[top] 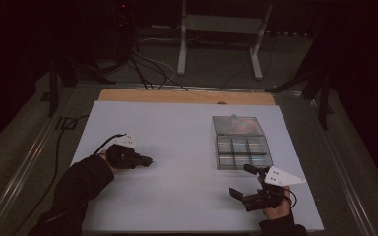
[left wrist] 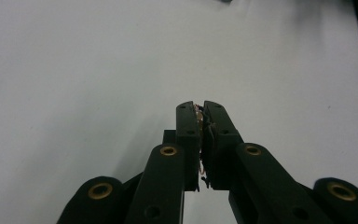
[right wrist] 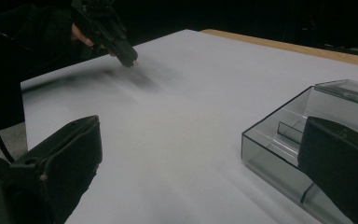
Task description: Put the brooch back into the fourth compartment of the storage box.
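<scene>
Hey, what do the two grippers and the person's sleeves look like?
Both grippers, left and right, are black with two flat jaws; brass-coloured rivets dot the left one's links. Each carries a pale three-cornered plate with dark dots. A black cable trails from the left. Sleeves are black.

Room is dim overall in my high view; only the white table sheet (top: 187, 142) catches light from above, surroundings drop to near black, pic slightly grainy w/ low contrast. In my left gripper view the sheet reads bright, even grey-white, vignetted at top right corner, my jaws near-silhouette. In my right gripper view my jaws are soft, out of focus, and a smeared shadow trails under my left gripper (right wrist: 131, 59).
</scene>
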`<state>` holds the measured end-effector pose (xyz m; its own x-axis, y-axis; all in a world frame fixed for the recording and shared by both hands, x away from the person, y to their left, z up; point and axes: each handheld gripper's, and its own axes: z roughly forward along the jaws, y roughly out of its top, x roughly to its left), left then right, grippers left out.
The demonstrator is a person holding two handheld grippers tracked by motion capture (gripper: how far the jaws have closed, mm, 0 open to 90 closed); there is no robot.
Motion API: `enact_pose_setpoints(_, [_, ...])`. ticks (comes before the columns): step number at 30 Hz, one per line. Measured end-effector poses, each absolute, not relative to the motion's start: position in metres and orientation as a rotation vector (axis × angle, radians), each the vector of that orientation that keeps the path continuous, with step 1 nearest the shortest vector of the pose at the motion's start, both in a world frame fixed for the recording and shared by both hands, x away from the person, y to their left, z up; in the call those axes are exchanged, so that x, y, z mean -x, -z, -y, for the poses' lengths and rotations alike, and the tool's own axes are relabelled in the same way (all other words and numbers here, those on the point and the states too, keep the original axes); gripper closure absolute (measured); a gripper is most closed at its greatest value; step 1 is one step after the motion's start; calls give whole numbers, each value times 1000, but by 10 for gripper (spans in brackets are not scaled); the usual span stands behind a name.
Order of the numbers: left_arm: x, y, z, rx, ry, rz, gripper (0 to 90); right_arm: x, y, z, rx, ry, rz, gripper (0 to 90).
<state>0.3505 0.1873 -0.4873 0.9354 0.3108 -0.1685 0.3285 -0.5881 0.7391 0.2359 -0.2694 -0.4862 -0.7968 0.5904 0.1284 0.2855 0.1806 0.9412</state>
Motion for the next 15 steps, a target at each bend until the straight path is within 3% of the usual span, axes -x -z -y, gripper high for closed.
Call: enact_pose_setpoints(15, [-353,484,-168,-2230,58,-410,882,-236,486,269,-838,-1656,-2195,0])
